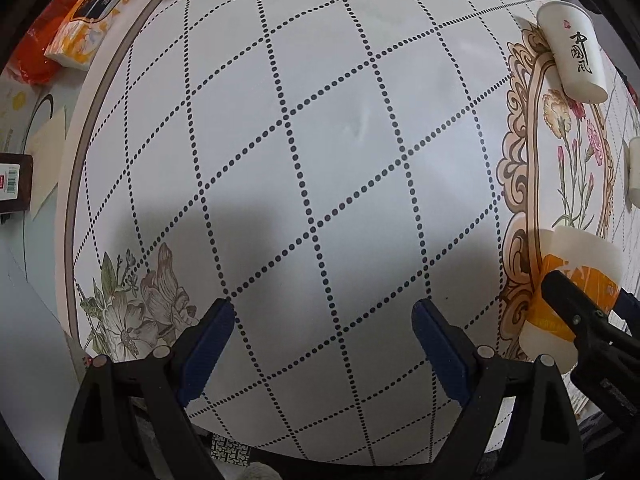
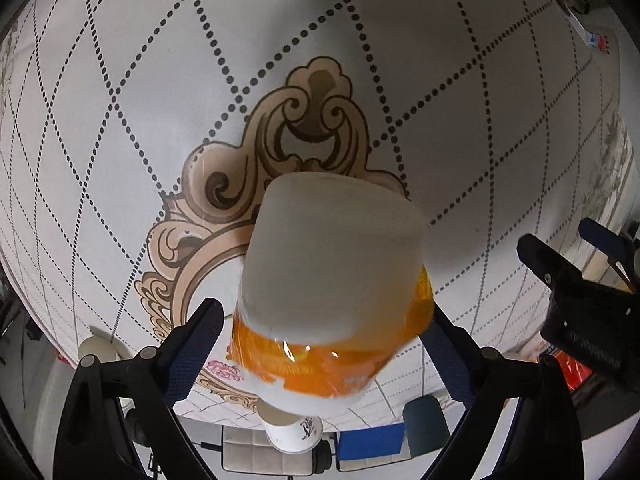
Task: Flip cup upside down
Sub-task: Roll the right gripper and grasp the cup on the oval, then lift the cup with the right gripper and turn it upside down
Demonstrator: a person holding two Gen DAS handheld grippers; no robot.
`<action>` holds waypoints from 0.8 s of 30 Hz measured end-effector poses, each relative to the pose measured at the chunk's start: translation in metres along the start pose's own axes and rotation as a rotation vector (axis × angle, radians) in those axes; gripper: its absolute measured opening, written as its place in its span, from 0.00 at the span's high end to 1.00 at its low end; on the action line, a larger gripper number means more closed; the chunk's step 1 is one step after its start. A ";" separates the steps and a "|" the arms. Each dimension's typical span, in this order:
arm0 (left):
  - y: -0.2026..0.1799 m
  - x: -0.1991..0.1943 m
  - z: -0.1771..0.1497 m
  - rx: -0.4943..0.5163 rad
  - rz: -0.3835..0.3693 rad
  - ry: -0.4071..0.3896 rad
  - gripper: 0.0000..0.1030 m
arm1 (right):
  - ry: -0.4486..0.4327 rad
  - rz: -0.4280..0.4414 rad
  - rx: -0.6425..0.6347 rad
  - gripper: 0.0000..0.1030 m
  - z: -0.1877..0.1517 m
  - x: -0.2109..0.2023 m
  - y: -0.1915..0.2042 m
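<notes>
A white paper cup with an orange band (image 2: 332, 288) stands upside down on the patterned tablecloth (image 2: 120, 80), base up. My right gripper (image 2: 320, 344) is around the cup's banded lower part, with a small gap showing at each finger. In the left wrist view the same cup (image 1: 576, 280) is at the right edge with the right gripper's fingers (image 1: 580, 316) around it. My left gripper (image 1: 324, 344) is open and empty above the dotted-grid cloth, left of the cup.
A second white cup with black calligraphy (image 1: 572, 52) stands at the far right; it also shows in the right wrist view (image 2: 296, 432). An orange tissue pack (image 1: 92, 12) and a dark box (image 1: 14, 182) lie off the table's left edge. Another white object (image 1: 634, 172) is at the right.
</notes>
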State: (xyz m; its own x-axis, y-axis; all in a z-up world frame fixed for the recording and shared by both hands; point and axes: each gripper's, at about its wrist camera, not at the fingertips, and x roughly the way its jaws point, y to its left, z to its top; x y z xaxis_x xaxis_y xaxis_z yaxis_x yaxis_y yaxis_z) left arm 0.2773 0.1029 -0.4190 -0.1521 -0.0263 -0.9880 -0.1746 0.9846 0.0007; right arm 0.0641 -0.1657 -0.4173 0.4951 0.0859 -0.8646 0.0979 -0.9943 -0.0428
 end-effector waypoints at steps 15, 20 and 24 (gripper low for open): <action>-0.007 0.001 -0.008 0.034 0.026 -0.028 0.11 | 0.001 0.016 0.048 0.23 0.007 0.021 -0.018; -0.002 0.002 -0.024 0.037 0.030 -0.036 0.11 | -0.003 0.017 0.084 0.24 0.009 0.021 -0.023; -0.004 -0.002 -0.028 0.047 0.035 -0.045 0.11 | 0.001 0.018 0.133 0.26 0.009 0.021 -0.028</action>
State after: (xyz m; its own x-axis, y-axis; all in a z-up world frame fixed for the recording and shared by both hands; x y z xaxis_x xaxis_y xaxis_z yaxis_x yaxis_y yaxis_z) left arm 0.2509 0.0941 -0.4127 -0.1134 0.0149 -0.9934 -0.1243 0.9918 0.0291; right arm 0.0634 -0.1365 -0.4386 0.4965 0.0678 -0.8654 -0.0260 -0.9953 -0.0930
